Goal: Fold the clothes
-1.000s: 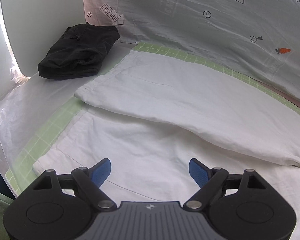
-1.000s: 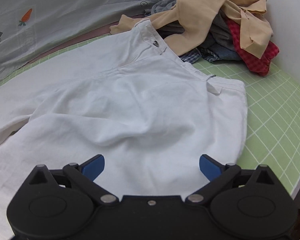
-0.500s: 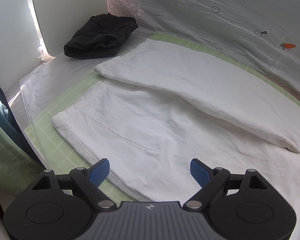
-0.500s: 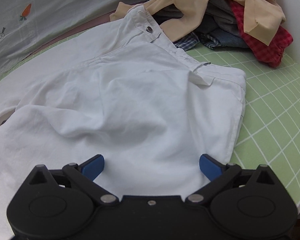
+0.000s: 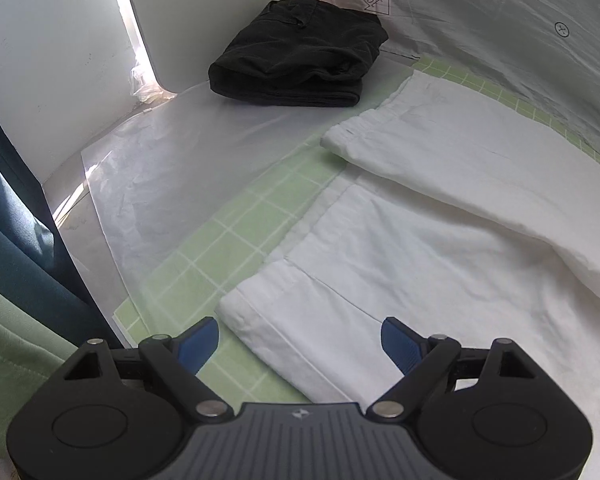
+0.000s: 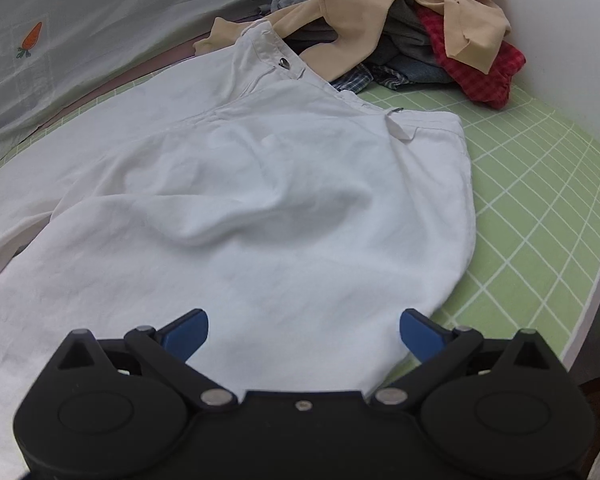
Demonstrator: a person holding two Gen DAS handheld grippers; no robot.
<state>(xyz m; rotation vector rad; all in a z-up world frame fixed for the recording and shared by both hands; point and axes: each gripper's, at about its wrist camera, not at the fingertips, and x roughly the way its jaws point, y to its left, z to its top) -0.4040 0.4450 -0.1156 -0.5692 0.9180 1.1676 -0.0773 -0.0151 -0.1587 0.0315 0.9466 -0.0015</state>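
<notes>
White trousers (image 5: pixel 440 216) lie spread on the green grid mat (image 5: pixel 236 216). In the left wrist view both leg ends show, the near hem (image 5: pixel 272 320) just ahead of my open, empty left gripper (image 5: pixel 300 340). In the right wrist view the trousers' seat and waistband (image 6: pixel 284 184) lie ahead of my open, empty right gripper (image 6: pixel 304 330), which hovers over the near side edge of the cloth. The waist button (image 6: pixel 285 63) is at the far end.
A folded black garment (image 5: pixel 300 64) lies at the back left on a white sheet. A heap of unfolded clothes (image 6: pixel 412 28), tan, red check and blue, lies beyond the waistband. The table edge (image 6: pixel 596 292) runs at the right. A teal curtain (image 5: pixel 16 216) hangs at the left.
My left gripper has drawn back and swung left from over the trouser legs to the near leg hem. My right gripper has shifted slightly nearer the waist side. Both stayed open.
</notes>
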